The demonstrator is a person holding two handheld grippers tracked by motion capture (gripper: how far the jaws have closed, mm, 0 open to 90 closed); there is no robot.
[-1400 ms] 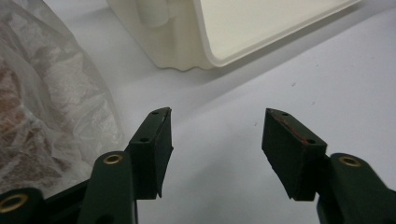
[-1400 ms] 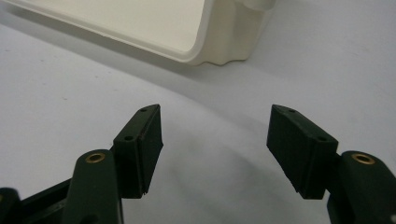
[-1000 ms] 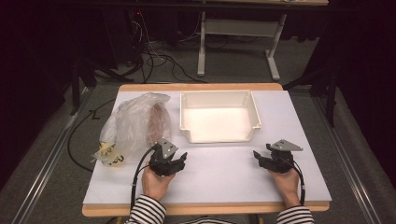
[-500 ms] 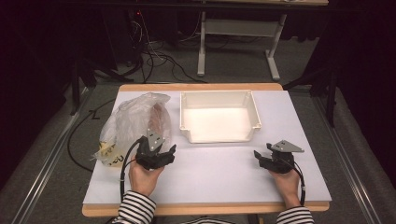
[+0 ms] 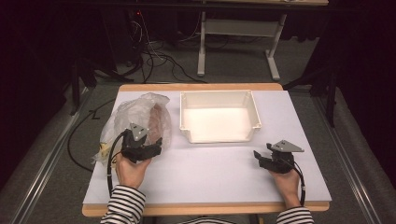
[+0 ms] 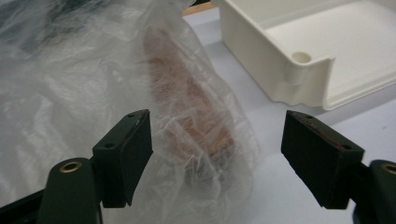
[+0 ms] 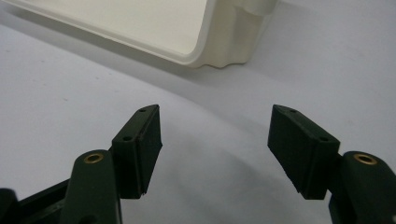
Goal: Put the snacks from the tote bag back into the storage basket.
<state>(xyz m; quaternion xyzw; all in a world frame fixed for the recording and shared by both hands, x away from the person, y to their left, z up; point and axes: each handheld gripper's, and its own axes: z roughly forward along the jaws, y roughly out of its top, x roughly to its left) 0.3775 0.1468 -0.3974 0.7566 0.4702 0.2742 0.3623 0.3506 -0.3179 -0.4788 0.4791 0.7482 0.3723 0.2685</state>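
Left hand-held gripper [image 5: 156,150] at the plastic bag [image 5: 135,119], 9 o'clock of the white tray [image 5: 254,109] on the worktop [image 5: 210,172]; jaws just opened wide, bag's end between them, unpinched. Pinch film only, not the reddish contents. Right hand-held gripper [image 5: 258,156] wide, empty.

Bright overhead-lit table [image 5: 210,163], dark surroundings, soft near-field blur.

Crinkled plastic bag [image 6: 93,70] blurs the reddish-brown thing [image 6: 196,121] inside beyond telling; the tray [image 7: 140,28] is cut off by the right gripper view's top edge.
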